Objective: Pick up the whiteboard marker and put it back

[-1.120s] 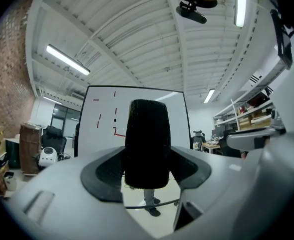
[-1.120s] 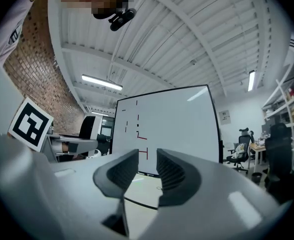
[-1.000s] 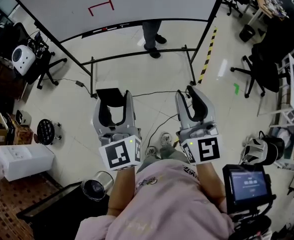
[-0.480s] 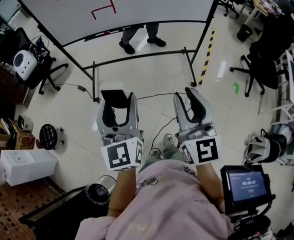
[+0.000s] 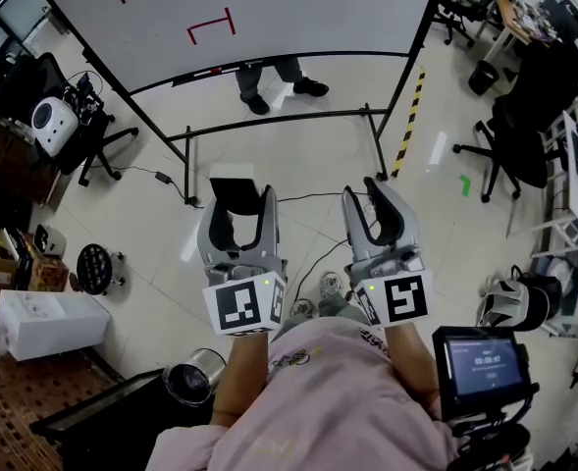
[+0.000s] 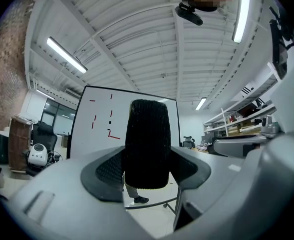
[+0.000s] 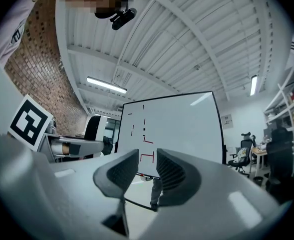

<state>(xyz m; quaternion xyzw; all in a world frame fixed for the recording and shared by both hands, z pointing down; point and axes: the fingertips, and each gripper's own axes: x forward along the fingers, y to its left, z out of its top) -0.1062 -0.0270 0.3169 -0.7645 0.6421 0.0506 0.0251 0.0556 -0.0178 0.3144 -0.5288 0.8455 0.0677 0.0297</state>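
Observation:
My left gripper (image 5: pixel 239 202) is shut on a black ribbed block (image 5: pixel 232 189), which fills the space between the jaws in the left gripper view (image 6: pixel 147 139). Beside it, my right gripper (image 5: pixel 377 189) holds nothing, and its jaws stand a narrow gap apart (image 7: pixel 147 171). Both point across the floor at a whiteboard (image 5: pixel 298 8) with red marks on a wheeled stand. Small dark and red items lie on the board's ledge (image 5: pixel 210 70); they are too small to tell as markers.
A person's legs (image 5: pixel 269 75) show behind the board. Yellow-black tape (image 5: pixel 411 116) and cables lie on the floor. Office chairs (image 5: pixel 509 135) stand at the right, a white round device (image 5: pixel 48 116) and a white box (image 5: pixel 48 322) at the left.
The whiteboard sits lower in the head view now. The person's feet behind it have stepped to the left. Both grippers have stayed about where they were.

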